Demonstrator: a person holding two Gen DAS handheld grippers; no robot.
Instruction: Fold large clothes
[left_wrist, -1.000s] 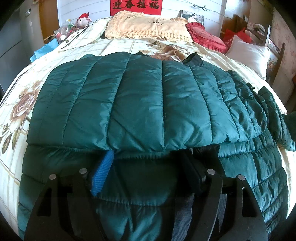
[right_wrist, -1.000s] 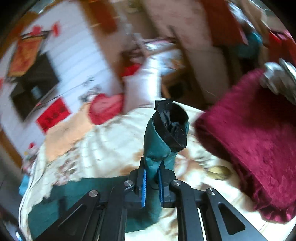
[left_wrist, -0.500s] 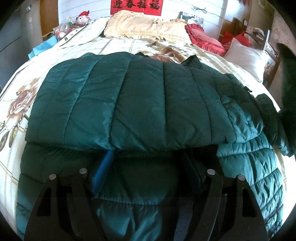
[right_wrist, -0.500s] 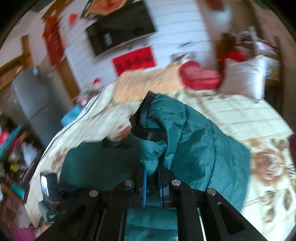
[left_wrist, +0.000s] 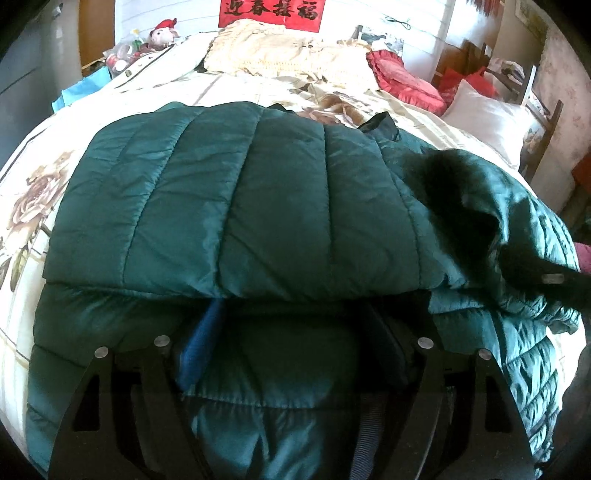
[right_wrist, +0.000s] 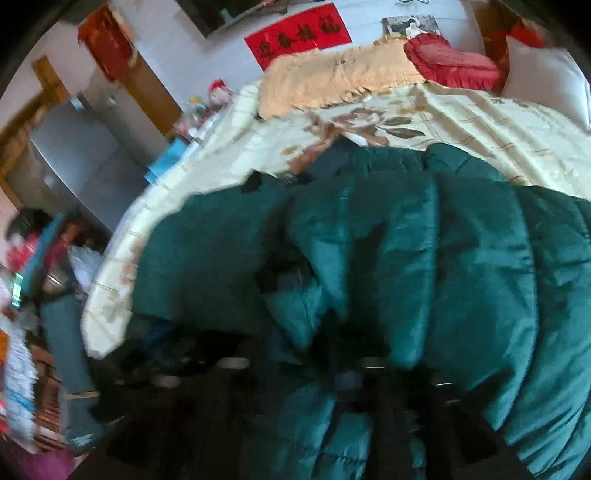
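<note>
A dark green quilted jacket (left_wrist: 258, 206) lies on the bed, its upper half folded over the lower. My left gripper (left_wrist: 295, 325) rests on the lower layer with both fingertips tucked under the folded edge. Its jaws stand wide and are still opening, with nothing pinched between them. In the blurred right wrist view, my right gripper (right_wrist: 306, 339) sits low over the jacket (right_wrist: 424, 258). Its jaws are opening, and the sleeve (right_wrist: 306, 306) lies loose over its fingertips. From the left wrist view, the right gripper (left_wrist: 554, 277) shows as a dark shape at the jacket's right side, under the sleeve (left_wrist: 480, 192).
The bed has a cream floral bedspread (left_wrist: 33, 192). At its head lie a beige blanket (left_wrist: 280, 55), a red cushion (left_wrist: 402, 81) and a white pillow (left_wrist: 487, 122). A grey cabinet (right_wrist: 74, 155) and clutter stand to the bed's left.
My right gripper has swung the sleeve in from the right and down onto the jacket, and its jaws have parted. The left gripper has stayed where it was.
</note>
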